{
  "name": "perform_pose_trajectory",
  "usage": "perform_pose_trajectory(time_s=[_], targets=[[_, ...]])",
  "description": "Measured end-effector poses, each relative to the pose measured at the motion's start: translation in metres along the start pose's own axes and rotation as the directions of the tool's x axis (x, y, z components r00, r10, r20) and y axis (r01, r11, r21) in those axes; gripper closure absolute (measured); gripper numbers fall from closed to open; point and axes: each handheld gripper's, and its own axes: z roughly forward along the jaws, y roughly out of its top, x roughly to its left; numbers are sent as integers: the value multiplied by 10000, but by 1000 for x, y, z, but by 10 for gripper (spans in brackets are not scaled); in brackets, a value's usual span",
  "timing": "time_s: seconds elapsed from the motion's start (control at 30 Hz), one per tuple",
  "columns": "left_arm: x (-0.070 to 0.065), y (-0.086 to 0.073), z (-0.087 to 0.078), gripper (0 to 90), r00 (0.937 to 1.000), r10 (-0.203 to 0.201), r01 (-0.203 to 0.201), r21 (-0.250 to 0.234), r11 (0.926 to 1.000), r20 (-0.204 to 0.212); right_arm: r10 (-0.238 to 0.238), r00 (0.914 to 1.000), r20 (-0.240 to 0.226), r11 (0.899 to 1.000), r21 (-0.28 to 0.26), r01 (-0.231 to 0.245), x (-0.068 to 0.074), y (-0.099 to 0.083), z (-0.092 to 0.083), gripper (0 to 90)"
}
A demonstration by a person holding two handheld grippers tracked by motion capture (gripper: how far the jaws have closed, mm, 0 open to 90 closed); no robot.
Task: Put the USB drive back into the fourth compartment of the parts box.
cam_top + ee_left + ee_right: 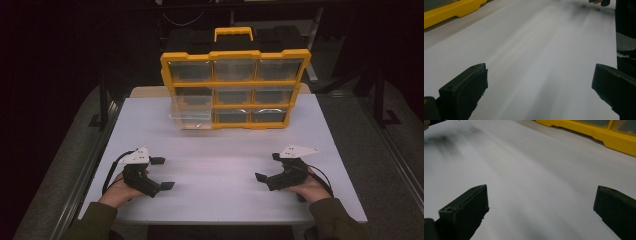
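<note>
Drawer cabinet (235, 87), yellow-framed with clear drawers, upright at the far edge of the white worktop (220, 160), its lower-left drawer (190, 119) pulled forward; left tongs (162, 173) and right tongs (267, 166) gape wide, empty, well short of it.

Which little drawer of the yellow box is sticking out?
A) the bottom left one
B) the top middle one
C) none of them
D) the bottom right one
A: in the high view, the clear bottom-left drawer juts forward out of the yellow organizer, while the other drawers sit flush in their slots.
</note>
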Motion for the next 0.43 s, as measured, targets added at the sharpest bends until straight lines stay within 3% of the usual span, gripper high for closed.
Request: perform_pose_trajectory(time_s=[0.2,0.43], targets=[[0,-1,1,0,10000,-23,23,34,10000,-14,42,9999,98,9999,120,-43,-2,-10,-4,0],[1,-4,5,0,9998,2,6,419,9991,-179,-167,9996,214,9996,227,162,-2,-12,-4,0]])
